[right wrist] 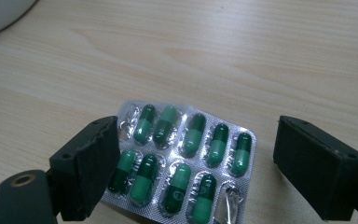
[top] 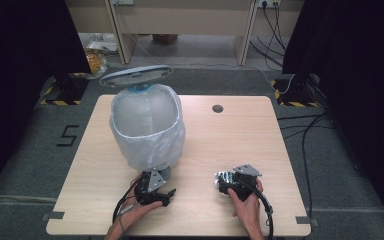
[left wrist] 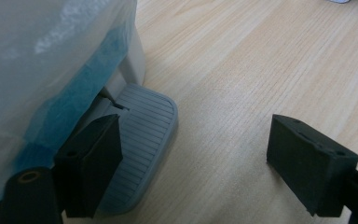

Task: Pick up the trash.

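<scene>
Bin: pedal bin lined with a translucent bag, lid raised, standing on the wooden table; contents not discernible.
Pedal: grey ribbed pedal at the bin's base.
Left gripper: jaws spread, empty, one jaw over the pedal.
Blister pack: green capsules, two pockets empty, flat on the table.
Right gripper: jaws spread around the pack, not clamping it.

Overhead camera faces forward; gripper cameras sit close above the table.
</scene>
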Demonstrator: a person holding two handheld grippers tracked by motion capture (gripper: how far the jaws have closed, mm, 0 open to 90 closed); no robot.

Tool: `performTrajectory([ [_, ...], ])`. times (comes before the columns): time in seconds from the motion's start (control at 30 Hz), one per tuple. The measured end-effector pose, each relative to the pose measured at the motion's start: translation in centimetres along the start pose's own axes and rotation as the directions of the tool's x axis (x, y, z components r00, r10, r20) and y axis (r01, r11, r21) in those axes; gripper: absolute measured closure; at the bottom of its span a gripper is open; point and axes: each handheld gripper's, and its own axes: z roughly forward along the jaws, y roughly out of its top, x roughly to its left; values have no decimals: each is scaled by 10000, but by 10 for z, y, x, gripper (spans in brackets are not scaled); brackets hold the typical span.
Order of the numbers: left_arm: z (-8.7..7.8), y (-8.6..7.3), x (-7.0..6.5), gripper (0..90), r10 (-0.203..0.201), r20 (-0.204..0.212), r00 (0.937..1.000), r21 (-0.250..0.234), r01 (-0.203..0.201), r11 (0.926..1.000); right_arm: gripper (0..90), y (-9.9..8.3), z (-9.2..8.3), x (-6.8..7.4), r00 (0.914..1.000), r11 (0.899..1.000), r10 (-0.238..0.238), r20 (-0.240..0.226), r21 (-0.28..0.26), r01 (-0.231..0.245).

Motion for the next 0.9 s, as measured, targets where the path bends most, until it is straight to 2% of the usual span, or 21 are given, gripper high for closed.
performTrajectory([
  [0.2,0,0,0,172,1,-3,10000,-3,-1,10000,152,3,-5,4,9998,9988,180,-59,-446,-182],
  [0.23,0,0,0,172,0,2,10000,4,0,10000,152,3,-4,6,9999,9990,110,-62,-434,-113],
  [0.27,0,0,0,172,6,0,10000,5,-6,10000,147,2,0,10,9998,9996,-94,156,-273,98],
  [0.3,0,0,0,172,10,-4,10000,2,-10,10000,151,0,2,11,9999,9998,-77,140,-157,79],
  [0.33,0,0,0,172,8,-1,10000,4,-8,10000,152,0,3,11,9998,9998,-77,181,180,74],
  [0.4,0,0,0,172,4,0,10000,-2,-4,10000,155,0,4,12,9996,9995,-98,282,298,89],
  [0.47,0,0,0,172,10,-8,10000,-6,-10,10000,149,0,3,13,9991,9988,-307,277,389,297],
  [0.57,0,0,0,172,11,-11,10000,-5,-11,10000,152,-1,3,13,9989,9984,-412,205,393,404],
  [0.7,0,0,0,172,11,-14,10000,-9,-11,10000,206,0,3,11,9980,9973,-624,-118,377,628],
  [0.9,0,0,0,172,20,-15,10000,-6,-20,10000,283,0,3,8,9958,9956,-894,-198,253,899],
])
